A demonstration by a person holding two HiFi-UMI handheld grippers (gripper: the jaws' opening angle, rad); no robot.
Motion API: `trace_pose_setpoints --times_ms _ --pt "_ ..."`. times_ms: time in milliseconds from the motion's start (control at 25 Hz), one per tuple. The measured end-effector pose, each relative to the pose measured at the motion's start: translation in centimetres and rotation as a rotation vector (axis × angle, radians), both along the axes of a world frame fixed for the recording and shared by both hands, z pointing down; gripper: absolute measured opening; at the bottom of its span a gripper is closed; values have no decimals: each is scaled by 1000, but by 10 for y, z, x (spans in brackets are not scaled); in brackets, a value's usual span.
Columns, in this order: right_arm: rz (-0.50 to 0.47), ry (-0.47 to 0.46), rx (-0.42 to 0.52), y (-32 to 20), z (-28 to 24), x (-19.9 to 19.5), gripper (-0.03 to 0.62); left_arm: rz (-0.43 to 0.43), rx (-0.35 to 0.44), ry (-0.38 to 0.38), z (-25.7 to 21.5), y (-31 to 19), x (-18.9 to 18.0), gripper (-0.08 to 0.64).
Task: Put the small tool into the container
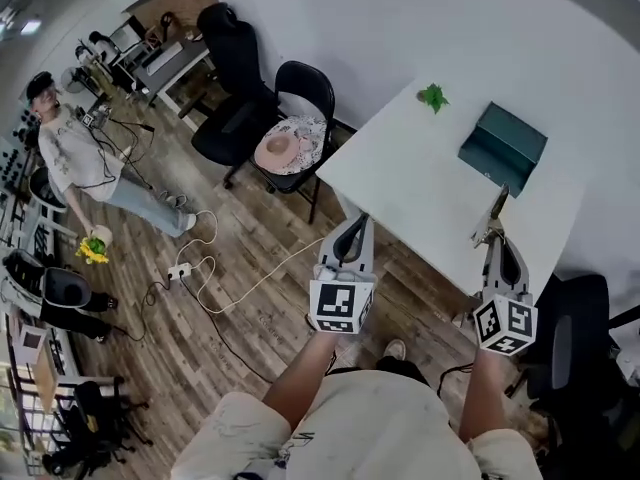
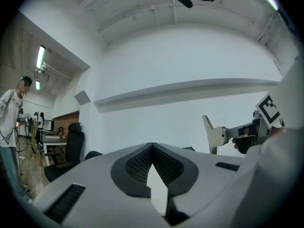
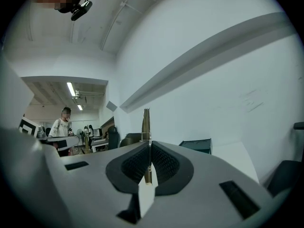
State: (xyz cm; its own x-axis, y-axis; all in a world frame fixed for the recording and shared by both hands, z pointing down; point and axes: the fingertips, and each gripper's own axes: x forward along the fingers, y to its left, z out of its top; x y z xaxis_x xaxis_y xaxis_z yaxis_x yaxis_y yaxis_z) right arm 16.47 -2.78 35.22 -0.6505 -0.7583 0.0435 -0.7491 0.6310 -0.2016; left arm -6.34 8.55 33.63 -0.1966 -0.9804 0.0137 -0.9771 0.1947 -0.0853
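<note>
Head view is looking steeply down on a white tabletop [image 1: 420, 183] standing over a wooden floor [image 1: 250, 268]. A teal container [image 1: 503, 146] is sitting by the tabletop's far right edge, about midway along it. It is well apart from a small green sprig [image 1: 433, 96] lying at the far corner. No view is showing the container's inside, so its contents cannot be told.

The right gripper [image 1: 496, 236] is reaching in over the tabletop's near corner. Its jaws are pressing together on the small tool [image 1: 496, 210], a thin metal piece sticking out past the fingertips toward the container and staying clear of it. Right gripper view is showing the tool standing upright between the closed pads, with the container beyond.

The left gripper [image 1: 355, 224] is hovering just off the tabletop's near left edge, above the floor, its jaws meeting with nothing between them.

Beside the left corner a black chair [image 1: 305, 93] is carrying a pink cushion [image 1: 290, 148]. A person [image 1: 70, 153] is standing farther off.
</note>
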Motion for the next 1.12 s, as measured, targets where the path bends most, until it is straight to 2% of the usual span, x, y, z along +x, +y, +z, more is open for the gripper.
trace_pose_setpoints --times_ms 320,520,920,1120 --pt "77 0 -10 -46 0 38 18 77 0 -11 -3 -60 28 6" --pt "108 6 -16 -62 4 45 18 108 -4 -13 0 -84 33 5" --pt "167 23 -2 -104 4 25 18 172 8 7 6 -140 9 6" --pt "188 39 11 -130 -4 0 18 201 21 21 3 -171 -17 6"
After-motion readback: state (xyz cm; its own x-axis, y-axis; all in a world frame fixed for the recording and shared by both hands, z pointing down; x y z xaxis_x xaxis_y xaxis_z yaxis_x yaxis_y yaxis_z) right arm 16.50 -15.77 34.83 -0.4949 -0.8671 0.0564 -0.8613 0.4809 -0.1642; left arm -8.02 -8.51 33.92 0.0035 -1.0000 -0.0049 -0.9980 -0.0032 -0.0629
